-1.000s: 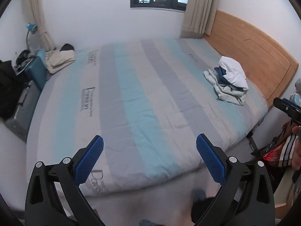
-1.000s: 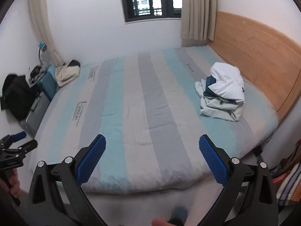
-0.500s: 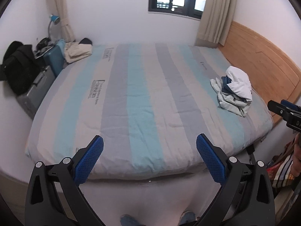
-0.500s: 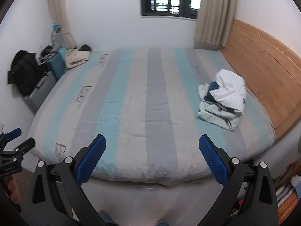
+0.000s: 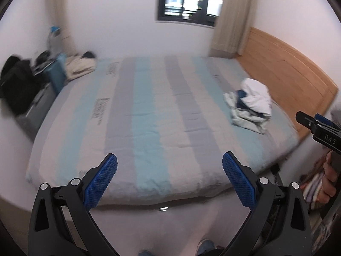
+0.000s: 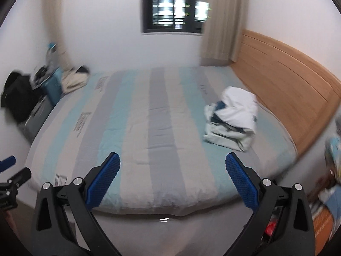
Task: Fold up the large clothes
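- Clothes are the target: a crumpled white heap with dark blue showing in the folds, lying on the bed's far right part, close to the headboard and well apart from both grippers.
- Nearest to the cameras, the left gripper has its blue-padded fingers spread wide with nothing between them; it hangs off the near edge of the bed, above the floor.
- The right gripper is likewise spread wide and empty, also short of the mattress (a hand can be seen holding its handle in the left view).
- Beyond the fingers lies the striped bed, bare across its near and middle parts.
- From both grippers the heap lies forward and to the right; in my judgement the right gripper is the nearer one and should lead the reach.
- The heap has no clear long axis yet, being bunched; it looks slightly longer running from the near side toward the headboard.
- Farthest off, a second pale bundle sits at the far left corner, beside a blue case and a black bag; the frames are blurred there.
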Tool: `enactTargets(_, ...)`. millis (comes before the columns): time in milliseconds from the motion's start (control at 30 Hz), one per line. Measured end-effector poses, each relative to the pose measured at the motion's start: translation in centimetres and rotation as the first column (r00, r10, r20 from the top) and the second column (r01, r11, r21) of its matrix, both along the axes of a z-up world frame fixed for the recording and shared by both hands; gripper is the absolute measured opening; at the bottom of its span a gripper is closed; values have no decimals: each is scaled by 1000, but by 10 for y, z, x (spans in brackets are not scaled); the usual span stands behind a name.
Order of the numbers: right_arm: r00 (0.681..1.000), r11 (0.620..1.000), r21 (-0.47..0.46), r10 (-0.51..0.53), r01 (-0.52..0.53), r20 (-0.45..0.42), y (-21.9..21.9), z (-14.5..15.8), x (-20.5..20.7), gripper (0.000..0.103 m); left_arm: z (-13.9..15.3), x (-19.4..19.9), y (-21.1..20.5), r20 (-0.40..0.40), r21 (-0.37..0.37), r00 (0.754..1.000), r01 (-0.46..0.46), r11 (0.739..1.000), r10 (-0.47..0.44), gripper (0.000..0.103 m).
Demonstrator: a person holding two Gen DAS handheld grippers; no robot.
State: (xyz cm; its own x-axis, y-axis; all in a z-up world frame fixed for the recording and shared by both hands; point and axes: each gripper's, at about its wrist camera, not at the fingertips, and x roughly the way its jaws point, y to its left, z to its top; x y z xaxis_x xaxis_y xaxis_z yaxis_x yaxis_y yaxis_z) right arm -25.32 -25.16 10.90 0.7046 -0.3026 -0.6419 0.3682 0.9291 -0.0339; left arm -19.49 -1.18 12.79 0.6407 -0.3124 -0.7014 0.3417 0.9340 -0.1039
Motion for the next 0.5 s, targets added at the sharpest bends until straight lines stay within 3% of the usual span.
enactTargets(133, 991, 991, -2, -131, 131, -5, -26, 13, -32, 95, 6, 4, -42, -9, 0, 991, 132, 991, -132, 97)
enactTargets(233, 977, 975, -58, -215, 215, 8, -47, 19, -57, 95, 9, 1, -77, -4, -19, 978, 210, 978, -210, 97)
enactTargets(400, 968, 964, -125, -243, 234, -64, -93, 5, -69, 95, 2, -4, -141, 31, -6, 970, 243, 970, -242, 97)
enactTargets(500, 964, 964, -108, -254, 245, -82, -128, -8, -73, 95, -6, -4, -175, 48, -13, 967, 251, 968, -250, 97)
